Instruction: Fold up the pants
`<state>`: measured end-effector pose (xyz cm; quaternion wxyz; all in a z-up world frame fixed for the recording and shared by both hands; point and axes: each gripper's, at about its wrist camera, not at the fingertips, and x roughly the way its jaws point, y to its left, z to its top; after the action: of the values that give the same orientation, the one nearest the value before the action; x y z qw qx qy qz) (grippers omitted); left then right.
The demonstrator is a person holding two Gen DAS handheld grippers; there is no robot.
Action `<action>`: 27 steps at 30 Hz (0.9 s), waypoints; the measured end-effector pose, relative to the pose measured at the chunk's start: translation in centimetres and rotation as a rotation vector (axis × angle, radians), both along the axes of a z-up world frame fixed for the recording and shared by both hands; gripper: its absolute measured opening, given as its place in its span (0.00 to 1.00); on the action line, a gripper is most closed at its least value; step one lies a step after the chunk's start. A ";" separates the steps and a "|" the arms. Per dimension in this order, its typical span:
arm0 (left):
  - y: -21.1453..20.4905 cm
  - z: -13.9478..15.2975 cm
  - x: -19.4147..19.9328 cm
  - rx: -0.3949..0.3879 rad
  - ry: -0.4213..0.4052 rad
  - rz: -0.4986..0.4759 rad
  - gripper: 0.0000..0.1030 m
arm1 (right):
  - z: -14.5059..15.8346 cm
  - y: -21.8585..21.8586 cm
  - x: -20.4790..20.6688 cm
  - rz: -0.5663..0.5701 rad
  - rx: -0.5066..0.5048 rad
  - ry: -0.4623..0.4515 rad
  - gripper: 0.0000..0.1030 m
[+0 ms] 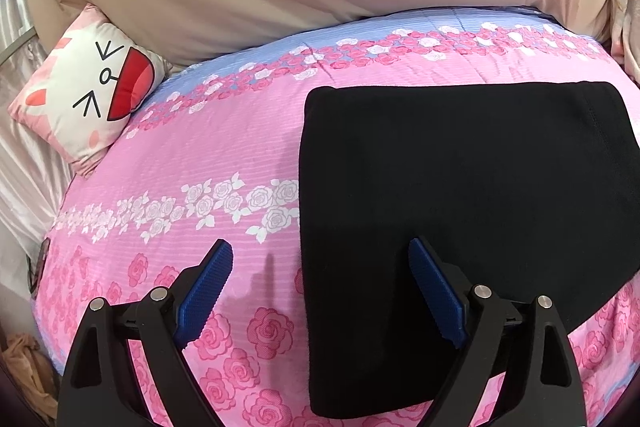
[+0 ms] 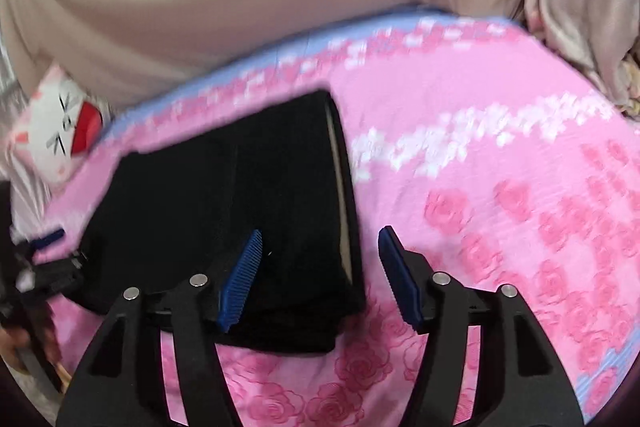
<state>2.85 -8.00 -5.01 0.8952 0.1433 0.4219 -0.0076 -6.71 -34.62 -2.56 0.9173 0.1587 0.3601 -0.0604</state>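
In the left wrist view, a cat-face pillow (image 1: 86, 91) lies at ten o'clock, and the left gripper (image 1: 320, 291) gapes wide and empty beside the folded black pants (image 1: 460, 211) on the pink rose bedspread (image 1: 200, 155). Only the blurred right wrist view shows a pale strip along the pants' (image 2: 240, 219) three o'clock edge; the right gripper (image 2: 320, 275) is spread and empty too.

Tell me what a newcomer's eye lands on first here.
The folded black pants lie flat on the pink rose quilt, the darkest thing in view. A cat-face pillow sits at the quilt's far left. Both hand-held grippers, left and right, are open and hold nothing.
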 end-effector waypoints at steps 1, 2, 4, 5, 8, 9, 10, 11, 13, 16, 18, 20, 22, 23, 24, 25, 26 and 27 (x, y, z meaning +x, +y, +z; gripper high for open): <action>0.0 0.0 0.0 0.001 0.000 0.002 0.85 | 0.7 0.3 0.0 0.014 -0.014 -0.015 0.58; 0.0 0.0 0.0 0.000 0.000 0.002 0.85 | 1.2 0.9 0.2 0.033 -0.036 -0.023 0.58; 0.2 0.0 0.0 -0.003 0.001 0.006 0.85 | 1.0 2.1 0.7 0.053 -0.086 -0.011 0.58; 0.2 -0.1 0.0 -0.005 0.001 0.009 0.85 | 0.6 2.4 0.8 0.059 -0.104 0.000 0.58; 0.4 -0.1 0.0 -0.002 -0.001 0.016 0.89 | -1.7 3.3 1.8 0.062 -0.180 0.074 0.58; 0.5 -0.2 0.0 -0.007 0.001 0.015 0.89 | -2.3 3.3 1.7 0.060 -0.176 0.071 0.58; 0.6 -0.2 0.0 -0.016 0.005 0.015 0.89 | -2.4 3.2 1.5 0.053 -0.169 0.066 0.59; 0.7 -0.3 0.1 -0.028 0.008 0.015 0.89 | -2.3 3.1 1.4 0.049 -0.156 0.067 0.60; 1.0 -0.3 0.3 -0.053 0.018 0.018 0.89 | -1.7 2.9 1.2 0.046 -0.152 0.060 0.60; 1.3 -0.3 0.4 -0.072 0.021 0.017 0.90 | -0.6 3.1 0.8 0.042 -0.170 0.039 0.60; 1.4 -0.3 0.4 -0.086 0.017 0.016 0.90 | 0.1 3.1 0.5 0.035 -0.171 0.022 0.65; 1.6 -0.3 0.4 -0.105 0.018 0.016 0.90 | 0.6 3.1 0.4 0.027 -0.176 0.008 0.69; 1.8 -0.3 0.4 -0.124 0.020 0.017 0.90 | 0.8 3.1 0.5 0.025 -0.174 0.006 0.69; 1.9 -0.3 0.4 -0.130 0.020 0.014 0.90 | 0.9 3.2 0.6 0.026 -0.173 0.004 0.69; 2.0 -0.3 0.4 -0.134 0.019 0.012 0.90 | 0.9 3.2 0.6 0.028 -0.173 0.004 0.69; 2.1 -0.3 0.3 -0.142 0.018 0.010 0.90 | 0.9 3.3 0.7 0.030 -0.174 0.004 0.69; 2.2 -0.4 0.3 -0.147 0.019 0.010 0.90 | 0.9 3.5 0.7 0.030 -0.175 0.003 0.69; 2.3 -0.4 0.3 -0.157 0.022 0.011 0.90 | 0.9 3.6 0.8 0.032 -0.176 0.004 0.70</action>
<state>3.19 -5.73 -5.40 0.8990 0.0704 0.4307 -0.0375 -5.96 -31.04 -1.65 0.9279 0.0716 0.3575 -0.0774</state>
